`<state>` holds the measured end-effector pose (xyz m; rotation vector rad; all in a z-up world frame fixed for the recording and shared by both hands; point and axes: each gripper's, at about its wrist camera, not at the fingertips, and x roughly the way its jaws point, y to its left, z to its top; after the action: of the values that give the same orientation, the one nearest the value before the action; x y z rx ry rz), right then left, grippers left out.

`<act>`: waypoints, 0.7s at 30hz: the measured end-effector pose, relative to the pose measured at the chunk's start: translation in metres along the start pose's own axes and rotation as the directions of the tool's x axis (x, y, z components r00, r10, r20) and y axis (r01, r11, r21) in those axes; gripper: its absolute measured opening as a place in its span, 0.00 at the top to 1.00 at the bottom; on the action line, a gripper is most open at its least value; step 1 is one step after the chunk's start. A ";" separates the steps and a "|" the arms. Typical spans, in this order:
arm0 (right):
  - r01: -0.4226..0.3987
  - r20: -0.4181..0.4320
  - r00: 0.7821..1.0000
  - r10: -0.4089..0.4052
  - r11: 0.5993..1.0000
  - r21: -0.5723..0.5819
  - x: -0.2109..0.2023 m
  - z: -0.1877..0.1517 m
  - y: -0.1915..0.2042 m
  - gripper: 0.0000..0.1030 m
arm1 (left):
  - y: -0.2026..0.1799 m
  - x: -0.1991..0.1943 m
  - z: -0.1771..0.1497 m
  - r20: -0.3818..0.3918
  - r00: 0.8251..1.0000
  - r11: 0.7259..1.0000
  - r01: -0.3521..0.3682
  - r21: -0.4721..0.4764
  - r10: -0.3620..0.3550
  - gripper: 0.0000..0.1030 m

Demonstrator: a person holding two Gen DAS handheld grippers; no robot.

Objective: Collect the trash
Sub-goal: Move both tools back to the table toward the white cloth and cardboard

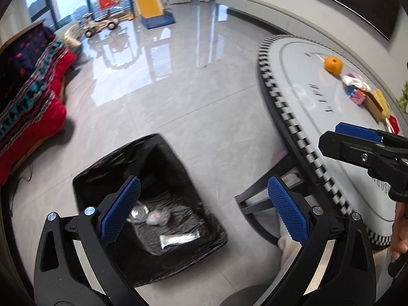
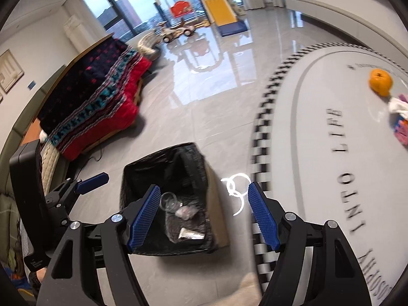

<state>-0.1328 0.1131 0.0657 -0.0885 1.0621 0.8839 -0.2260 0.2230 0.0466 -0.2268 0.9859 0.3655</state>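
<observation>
A bin lined with a black bag (image 1: 153, 204) (image 2: 165, 196) stands on the floor beside the round table. Inside lie a silver wrapper (image 1: 178, 239) (image 2: 190, 234), a clear plastic piece (image 1: 137, 214) (image 2: 169, 201) and a pinkish crumpled piece (image 1: 158, 218) (image 2: 186, 211). My left gripper (image 1: 204, 211) is open and empty above the bin. My right gripper (image 2: 204, 216) is open and empty, above the bin's right edge; it also shows in the left wrist view (image 1: 357, 137). On the table lie an orange (image 1: 332, 64) (image 2: 380, 81), white crumpled wrapping (image 1: 355, 81) (image 2: 397, 105) and pink-blue packets (image 1: 357, 95) (image 2: 401, 127).
The round grey table (image 1: 306, 81) (image 2: 318, 153) with a chequered rim fills the right. A sofa with a red and dark blanket (image 1: 28, 97) (image 2: 97, 102) is at left. A yellow slide (image 1: 149, 2) and ride-on toys stand far back. A yellow box (image 1: 377, 102) lies on the table.
</observation>
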 end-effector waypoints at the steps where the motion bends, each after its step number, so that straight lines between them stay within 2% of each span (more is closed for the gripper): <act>1: 0.017 0.010 1.000 -0.017 1.000 0.014 -0.005 0.003 -0.013 0.30 | -0.011 0.002 0.005 0.001 1.000 1.000 0.007 0.020 -0.007 0.06; 11: 0.154 0.069 0.984 -0.165 0.977 0.147 -0.051 0.021 -0.123 0.30 | -0.120 0.026 0.056 -0.014 0.993 0.972 0.121 0.204 -0.120 0.06; 21: 0.274 0.072 0.952 -0.298 0.932 0.236 -0.088 0.026 -0.223 0.30 | -0.221 0.050 0.090 -0.073 0.975 0.914 0.223 0.340 -0.211 0.06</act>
<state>0.0180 -0.0744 0.0736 -0.0067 1.0109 0.4958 -0.0434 0.0623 0.0573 -0.0204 1.0301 -0.0198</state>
